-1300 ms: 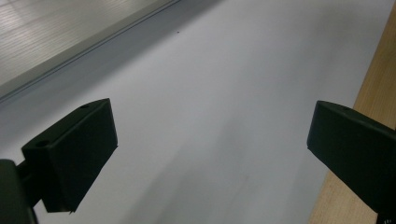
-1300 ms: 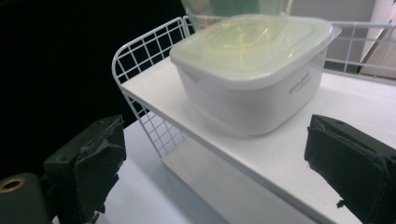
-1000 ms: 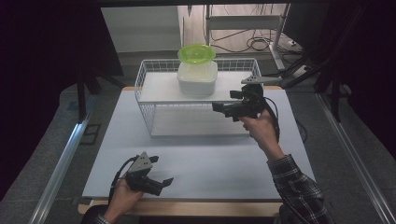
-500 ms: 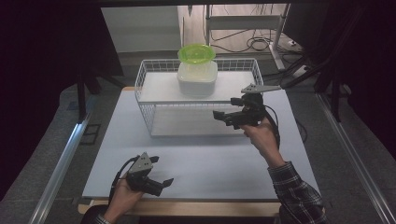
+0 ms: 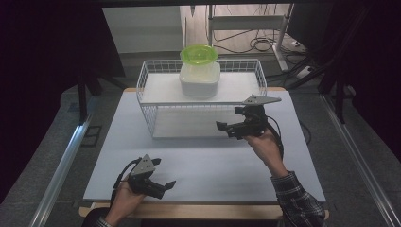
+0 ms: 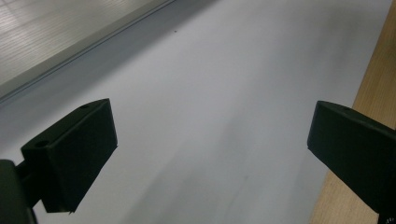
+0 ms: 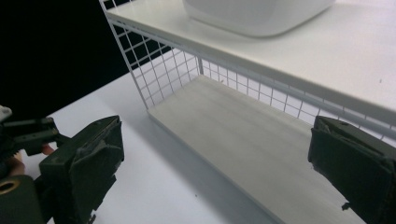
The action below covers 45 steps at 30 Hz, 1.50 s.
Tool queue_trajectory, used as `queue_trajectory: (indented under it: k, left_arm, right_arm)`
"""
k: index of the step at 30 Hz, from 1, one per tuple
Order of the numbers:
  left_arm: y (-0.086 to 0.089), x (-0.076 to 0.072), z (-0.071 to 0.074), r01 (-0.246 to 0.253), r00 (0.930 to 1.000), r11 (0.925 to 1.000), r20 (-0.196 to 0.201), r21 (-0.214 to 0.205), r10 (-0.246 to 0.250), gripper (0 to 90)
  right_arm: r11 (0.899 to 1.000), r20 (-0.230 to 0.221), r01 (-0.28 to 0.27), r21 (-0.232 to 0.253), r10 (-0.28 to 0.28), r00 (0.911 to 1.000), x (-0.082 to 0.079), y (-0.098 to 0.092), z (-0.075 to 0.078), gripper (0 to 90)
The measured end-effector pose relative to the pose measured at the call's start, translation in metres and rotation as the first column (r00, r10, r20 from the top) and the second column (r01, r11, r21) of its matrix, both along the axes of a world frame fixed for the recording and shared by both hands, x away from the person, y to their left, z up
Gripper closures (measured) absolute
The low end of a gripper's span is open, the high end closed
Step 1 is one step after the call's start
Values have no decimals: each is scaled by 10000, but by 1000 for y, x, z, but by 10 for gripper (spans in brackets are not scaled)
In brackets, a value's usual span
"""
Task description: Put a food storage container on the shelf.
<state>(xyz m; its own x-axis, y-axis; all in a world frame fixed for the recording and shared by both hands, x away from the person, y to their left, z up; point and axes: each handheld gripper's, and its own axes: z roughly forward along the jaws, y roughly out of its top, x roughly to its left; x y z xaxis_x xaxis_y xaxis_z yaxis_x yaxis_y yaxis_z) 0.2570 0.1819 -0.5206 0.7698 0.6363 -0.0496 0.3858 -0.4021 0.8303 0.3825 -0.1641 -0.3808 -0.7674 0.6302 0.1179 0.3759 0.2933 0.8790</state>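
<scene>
here the right claw (image 5: pixel 226 127) hangs spread and empty before the white wire rack (image 5: pixel 156 124). the left claw (image 5: pixel 165 185) rests spread, empty, low over the surface (image 5: pixel 213 165).

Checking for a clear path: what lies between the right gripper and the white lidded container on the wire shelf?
In the high view, the right gripper and white lidded container are separated by the white wire shelf rim and bare shelf board.

front mat (image 5: pixel 208 161) open | wire rack (image 5: pixel 146 101) blocks behind — lower shelf (image 5: pixel 189 124) reachable

White wire rack (image 5: pixel 151 118), upright mid-table; white container (image 5: pixel 199 79) on its shelf.
</scene>
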Motion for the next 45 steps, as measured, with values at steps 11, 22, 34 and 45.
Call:
queue_trajectory:
  k: [11, 22, 34, 45]
  left_arm:
    - [-1, 0, -1, 28, 10000, 10000, -50, 50, -27, 14]
    - [0, 0, -1, 34, 10000, 10000, -85, 29, -34, 15]
    - [1, 1, -1, -51, 9999, 10000, -101, -9, 51, 15]
    - [1, 1, -2, -56, 9999, 9999, -135, 97, 57, 15]
  right_arm:
    - [9993, 66, 127, -342, -125, 9999, -9, -2, -20, 18]
    - [9983, 98, 70, -582, -64, 9999, -21, -5, -29, 17]
    - [9955, 206, 99, -938, -80, 9998, -32, -8, -40, 16]
    - [9903, 199, 200, -1372, -174, 9996, -46, -17, -57, 12]
